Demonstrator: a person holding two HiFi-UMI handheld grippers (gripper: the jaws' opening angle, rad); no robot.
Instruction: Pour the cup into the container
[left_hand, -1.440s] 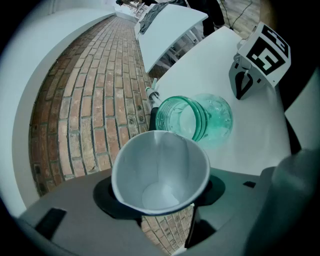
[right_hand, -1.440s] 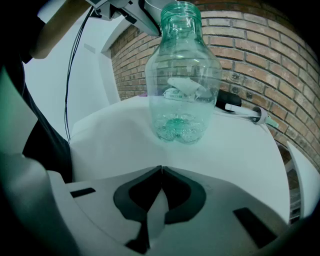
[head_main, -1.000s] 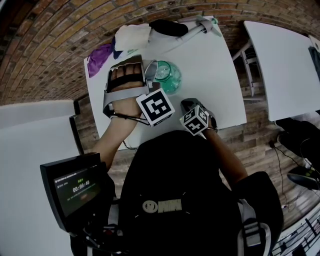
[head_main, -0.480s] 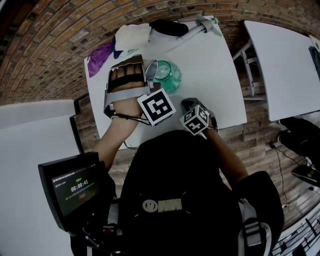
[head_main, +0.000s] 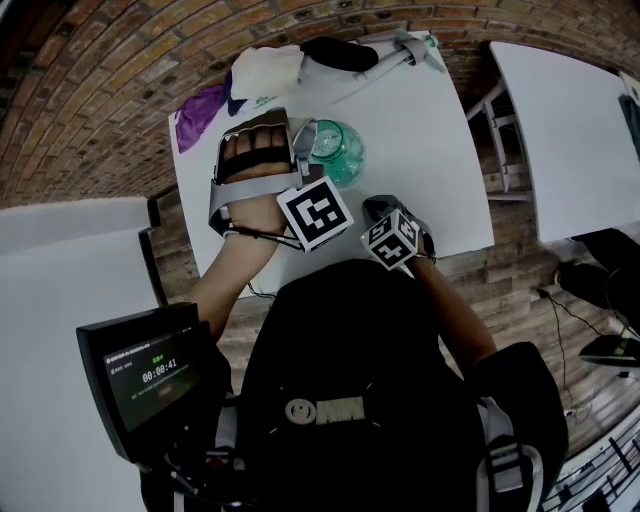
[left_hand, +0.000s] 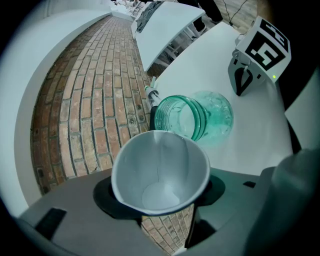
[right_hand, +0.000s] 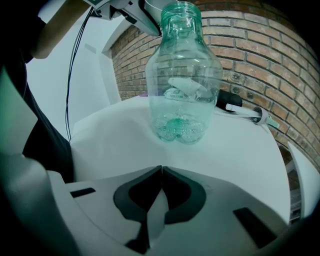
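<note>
On the white table, toward the left half, the container stands upright. It is a clear green-tinted plastic bottle with a narrow threaded neck. Just above its mouth the left gripper holds the cup, both pads pressed on the outer wall. The cup is tipped well over, its mouth facing down toward the bottle's opening. The cup floor looks bare white, so the pour is probably finished, though the wide-angle view makes that hard to confirm. Small wet-looking specks sit at the bottle's bottom.

The right gripper has its jaws closed together with nothing between them. It is low near the table's near edge, aimed at the bottle but well apart from it.

Handling:
- Cup: thin paper, light and soft-walled. The rim already looks a bit oval under the grip. Hold it at mid-wall with light pressure, since squeezing harder will crease it.
- Bottle: thin plastic, light and tall. Nothing steadies it, so a knock on the neck could tip it. If support is needed, take it at the body below the shoulder.

At the far edge of the table are a purple cloth, a white cloth, a black object and a teal-tipped tool.
</note>
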